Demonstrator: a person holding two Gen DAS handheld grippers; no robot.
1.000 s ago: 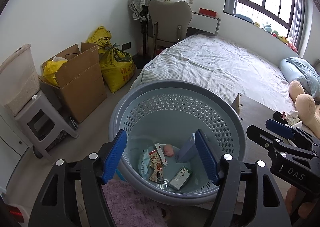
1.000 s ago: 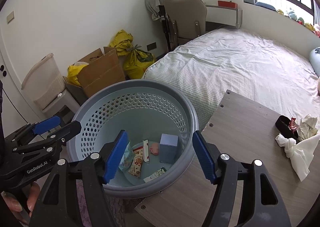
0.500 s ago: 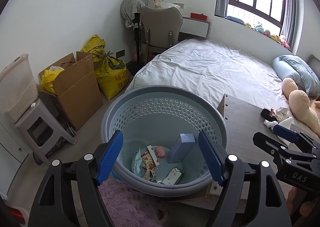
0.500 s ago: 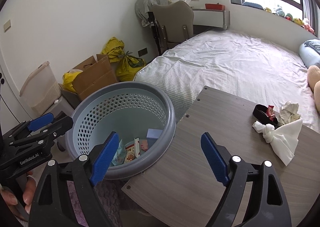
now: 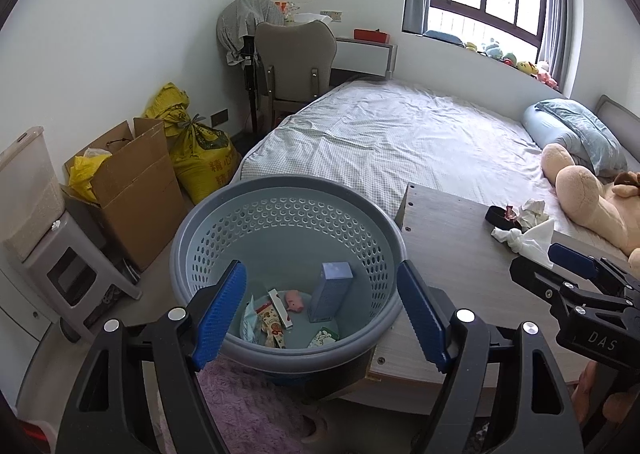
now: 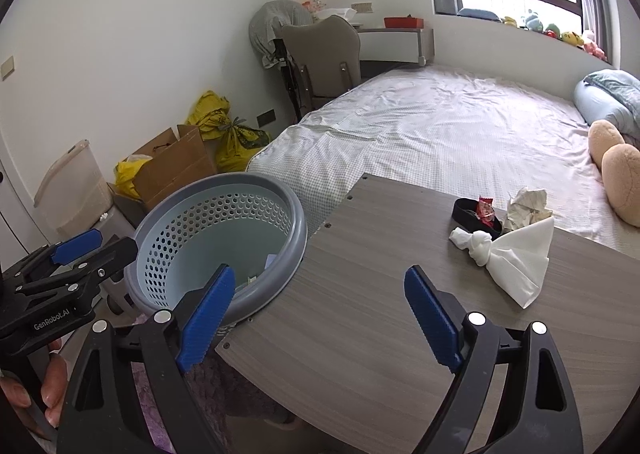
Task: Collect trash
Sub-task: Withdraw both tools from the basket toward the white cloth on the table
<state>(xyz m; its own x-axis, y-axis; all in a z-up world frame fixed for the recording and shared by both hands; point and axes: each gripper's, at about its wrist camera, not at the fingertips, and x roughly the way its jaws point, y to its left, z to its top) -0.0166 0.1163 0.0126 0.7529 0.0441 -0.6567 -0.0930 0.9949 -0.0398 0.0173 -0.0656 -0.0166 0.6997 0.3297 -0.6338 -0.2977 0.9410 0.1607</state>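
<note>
Waiting at the right of the right wrist view, the trash still to collect is a small cluster on the table (image 6: 360, 334): a knotted white napkin (image 6: 516, 258), a crumpled paper (image 6: 526, 206), and a black band (image 6: 472, 214) with a red wrapper (image 6: 485, 210) on it. The right gripper (image 6: 320, 318) hangs over bare tabletop at lower centre, well short of the cluster; its jaws have just been opening and now stand wide with nothing between them. Best to come in low over the napkin's knot (the firmest bit to pinch) rather than its loose tail. The basket (image 5: 288, 190) sits at lower centre of the left view, touching the table's edge, with boxes and packets inside. The left gripper (image 5: 320, 314) hovers above it, wide and empty.
</note>
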